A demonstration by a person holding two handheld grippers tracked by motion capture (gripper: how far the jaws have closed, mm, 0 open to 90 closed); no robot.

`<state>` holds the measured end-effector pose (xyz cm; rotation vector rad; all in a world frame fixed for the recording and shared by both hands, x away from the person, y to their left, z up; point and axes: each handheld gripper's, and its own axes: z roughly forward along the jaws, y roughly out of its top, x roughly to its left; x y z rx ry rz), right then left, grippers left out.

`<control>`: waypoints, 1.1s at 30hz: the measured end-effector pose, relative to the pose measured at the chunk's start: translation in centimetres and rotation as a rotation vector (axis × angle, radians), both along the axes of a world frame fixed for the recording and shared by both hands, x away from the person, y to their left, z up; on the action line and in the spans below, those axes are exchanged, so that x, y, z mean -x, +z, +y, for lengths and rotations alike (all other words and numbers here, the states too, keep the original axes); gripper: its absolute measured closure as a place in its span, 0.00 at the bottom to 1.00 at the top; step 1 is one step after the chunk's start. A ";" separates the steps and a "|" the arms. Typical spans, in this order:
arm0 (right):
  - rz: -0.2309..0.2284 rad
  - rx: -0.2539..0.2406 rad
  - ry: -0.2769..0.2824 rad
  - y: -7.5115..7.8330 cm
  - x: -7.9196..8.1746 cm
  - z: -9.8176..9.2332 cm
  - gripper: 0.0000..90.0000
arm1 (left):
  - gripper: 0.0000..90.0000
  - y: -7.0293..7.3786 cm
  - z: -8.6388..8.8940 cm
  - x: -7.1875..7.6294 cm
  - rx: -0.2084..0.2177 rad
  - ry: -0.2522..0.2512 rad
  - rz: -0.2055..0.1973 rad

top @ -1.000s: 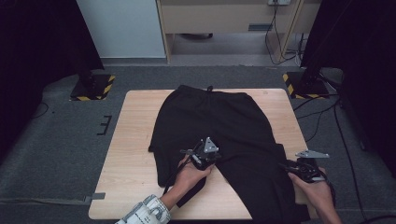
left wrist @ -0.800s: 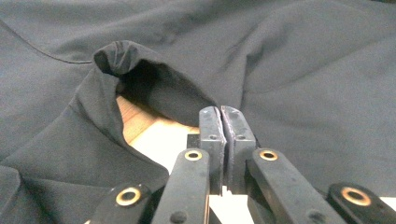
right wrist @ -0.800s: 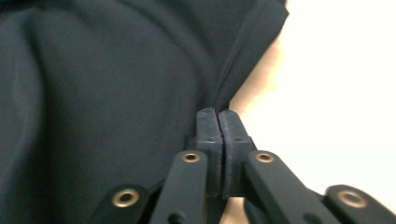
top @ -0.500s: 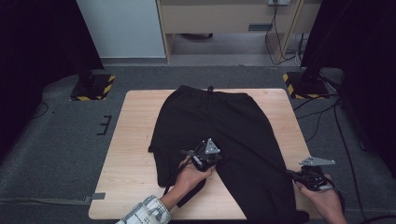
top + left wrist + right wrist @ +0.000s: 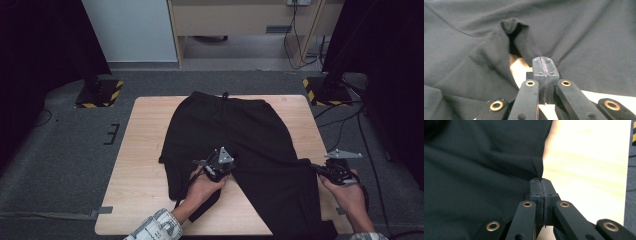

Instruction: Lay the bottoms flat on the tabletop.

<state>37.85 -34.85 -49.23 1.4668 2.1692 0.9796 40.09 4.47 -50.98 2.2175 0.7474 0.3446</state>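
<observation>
Pants (image 5: 235, 135) flat on bench (image 5: 145, 150) | soft, light, limp, folds easily | left gripper (image 5: 543, 62) clamped on inner fold | right gripper (image 5: 540, 183) clamped on outer edge | hold at edges

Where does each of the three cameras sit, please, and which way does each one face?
High view: fixed above the person's side, looking forward and down on the wooden table and the black trousers; both hands enter from below with the left tongs and right tongs.
Left gripper view: rides the left tongs, looking along the shut jaws pinching a trouser fold.
Right gripper view: rides the right tongs, looking along the shut jaws clamping the trousers' edge, table beyond.
Shared: all three show the trousers and the tabletop.
</observation>
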 end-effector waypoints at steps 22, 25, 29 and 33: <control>0.002 -0.030 -0.025 -2.9 5.9 -0.2 0.58 | 0.51 -0.3 -1.0 3.6 0.026 -0.008 0.006; 0.014 -0.027 -0.022 -3.4 6.1 0.1 0.58 | 0.46 -1.6 -1.8 3.9 -0.001 -0.027 0.026; 0.018 -0.020 0.001 -3.3 6.4 0.7 0.59 | 0.40 -2.0 -2.4 4.0 -0.001 -0.043 0.033; 0.028 0.015 0.043 -3.1 6.9 1.5 0.79 | 0.37 -2.1 -2.6 4.2 0.004 -0.070 0.032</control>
